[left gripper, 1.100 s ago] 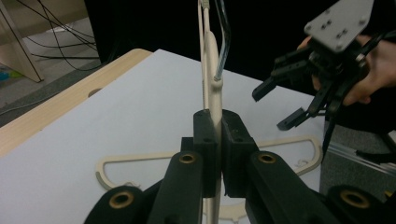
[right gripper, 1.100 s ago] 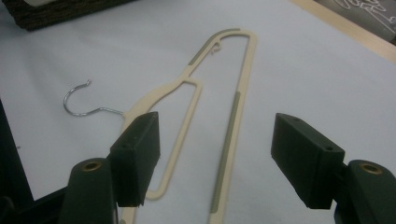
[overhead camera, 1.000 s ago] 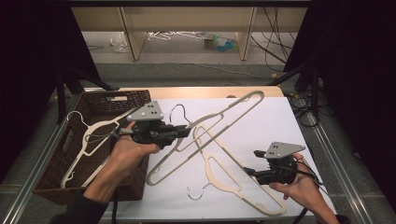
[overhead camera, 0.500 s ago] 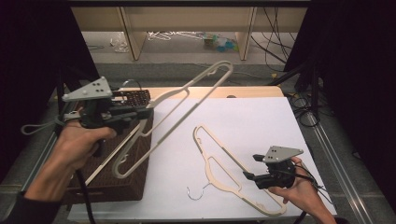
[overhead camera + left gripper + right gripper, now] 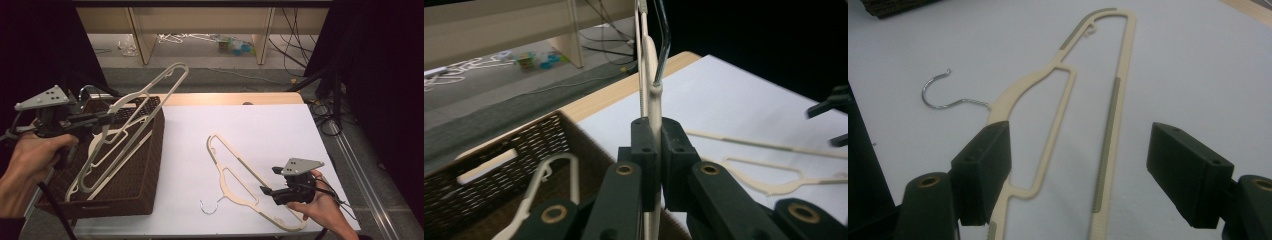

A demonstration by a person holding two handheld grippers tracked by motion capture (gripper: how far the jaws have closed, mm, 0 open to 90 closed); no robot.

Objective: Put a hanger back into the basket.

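Left jaws: left gripper [image 5: 102, 119] clamps a cream hanger [image 5: 132, 117] at its neck, tilted above the wicker basket [image 5: 150, 165] for dropping in.
Right jaws: right gripper [image 5: 1080, 175], just opening, straddles the second hanger [image 5: 1058, 95] flat on the worktop [image 5: 260, 125], pads clear.

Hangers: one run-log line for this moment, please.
left gripper shut on carried hanger over basket | right gripper open over table hanger

No lettering, labels or numbers seem readable on anything here.
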